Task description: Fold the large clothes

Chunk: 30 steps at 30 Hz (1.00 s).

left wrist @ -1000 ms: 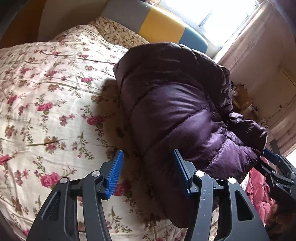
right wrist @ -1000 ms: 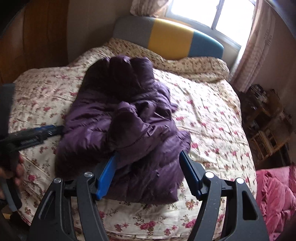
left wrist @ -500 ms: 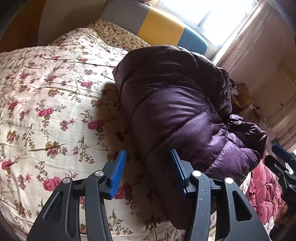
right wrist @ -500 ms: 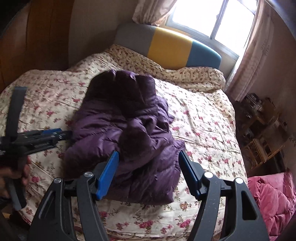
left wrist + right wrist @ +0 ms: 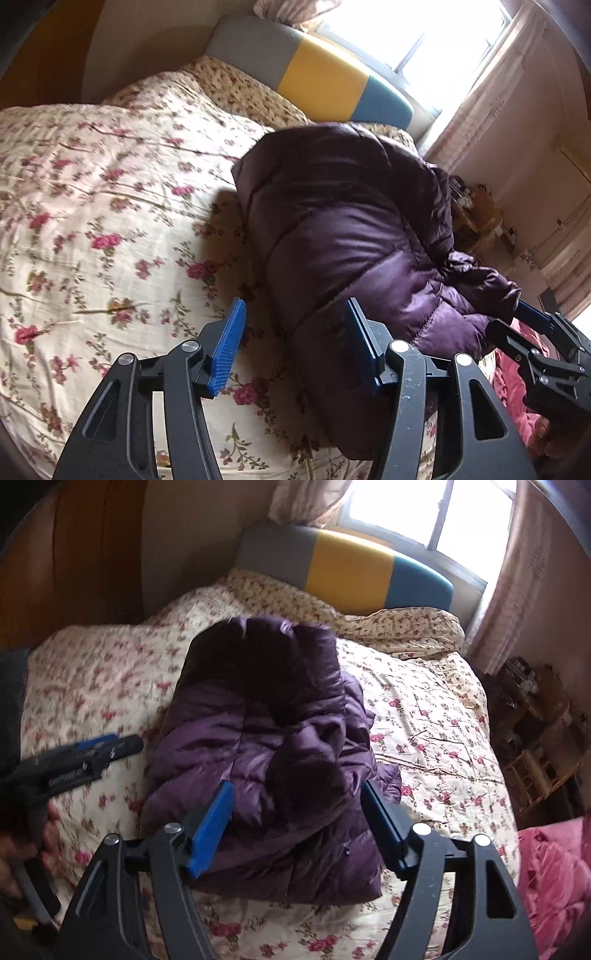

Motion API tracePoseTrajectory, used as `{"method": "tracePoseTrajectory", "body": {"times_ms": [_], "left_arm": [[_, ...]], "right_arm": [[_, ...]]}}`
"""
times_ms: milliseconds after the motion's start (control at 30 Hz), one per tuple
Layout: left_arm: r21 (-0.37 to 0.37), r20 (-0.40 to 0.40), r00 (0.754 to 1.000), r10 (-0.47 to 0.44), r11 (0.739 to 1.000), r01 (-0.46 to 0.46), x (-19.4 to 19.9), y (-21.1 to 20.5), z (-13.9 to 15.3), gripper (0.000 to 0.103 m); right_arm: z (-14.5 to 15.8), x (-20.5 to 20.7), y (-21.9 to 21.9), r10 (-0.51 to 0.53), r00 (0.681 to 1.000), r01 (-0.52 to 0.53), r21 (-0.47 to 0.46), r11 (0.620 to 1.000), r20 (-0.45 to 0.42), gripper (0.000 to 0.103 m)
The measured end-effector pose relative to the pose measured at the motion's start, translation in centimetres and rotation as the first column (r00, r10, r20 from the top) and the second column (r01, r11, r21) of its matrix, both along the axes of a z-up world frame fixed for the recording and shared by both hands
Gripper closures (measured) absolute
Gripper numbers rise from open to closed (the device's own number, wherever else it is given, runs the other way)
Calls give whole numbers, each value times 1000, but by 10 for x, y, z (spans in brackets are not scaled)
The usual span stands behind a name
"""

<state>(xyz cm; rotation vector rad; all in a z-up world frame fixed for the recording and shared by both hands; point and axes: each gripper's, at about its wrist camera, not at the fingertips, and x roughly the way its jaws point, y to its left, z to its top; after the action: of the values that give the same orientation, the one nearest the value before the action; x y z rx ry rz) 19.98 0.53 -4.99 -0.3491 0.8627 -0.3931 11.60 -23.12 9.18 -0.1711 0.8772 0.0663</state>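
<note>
A dark purple puffer jacket [image 5: 273,746] lies bundled and folded on the floral bedspread [image 5: 424,716]; it also shows in the left wrist view [image 5: 351,236]. My left gripper [image 5: 295,347] is open and empty, hovering at the jacket's left edge above the bedspread [image 5: 92,221]. It appears in the right wrist view [image 5: 107,749] left of the jacket. My right gripper [image 5: 295,823] is open and empty, above the jacket's near end. It shows in the left wrist view [image 5: 532,325] at the jacket's far right corner.
A headboard [image 5: 347,568] in grey, yellow and blue stands at the bed's far end under a bright window [image 5: 469,520]. A pink quilt [image 5: 554,878] lies at the lower right. Cluttered wooden shelves [image 5: 535,738] stand right of the bed.
Both grippers stay open and empty. The left gripper has drifted back and slightly left of the jacket. The right gripper pulled back, then came closer over the jacket's near end.
</note>
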Motion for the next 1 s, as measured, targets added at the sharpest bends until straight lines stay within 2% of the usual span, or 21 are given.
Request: {"method": "tracePoseTrajectory", "body": {"times_ms": [100, 167, 233, 367, 500, 567, 800, 1000], "left_arm": [[-2, 24, 1000, 15, 1000, -15, -10, -4, 5, 48], [-4, 25, 1000, 11, 1000, -11, -15, -9, 6, 48], [-9, 23, 1000, 22, 1000, -22, -21, -13, 5, 48], [-71, -8, 999, 49, 996, -50, -31, -16, 1, 57], [-76, 1, 999, 35, 996, -35, -48, -29, 0, 57], [-65, 6, 1000, 16, 998, -16, -52, -36, -1, 63], [-32, 0, 1000, -31, 999, 31, -62, -51, -10, 63], [-16, 11, 998, -59, 998, 60, -65, -58, -13, 65]], "right_arm": [[-3, 8, 0, -11, 1000, 12, 9, 1000, -5, 34], [-6, 11, 0, -9, 1000, 9, 12, 1000, -13, 42], [-9, 13, 0, -6, 1000, 6, 17, 1000, -25, 43], [-14, 14, -7, -9, 999, 10, 27, 1000, -45, 65], [-25, 10, -16, -29, 997, 34, 54, 998, -74, 77], [-31, 6, -20, -45, 995, 52, 71, 996, -88, 81], [-61, -13, -34, -132, 984, 148, 140, 979, -117, 82], [-76, -18, -35, -156, 983, 166, 112, 980, -94, 83]]}}
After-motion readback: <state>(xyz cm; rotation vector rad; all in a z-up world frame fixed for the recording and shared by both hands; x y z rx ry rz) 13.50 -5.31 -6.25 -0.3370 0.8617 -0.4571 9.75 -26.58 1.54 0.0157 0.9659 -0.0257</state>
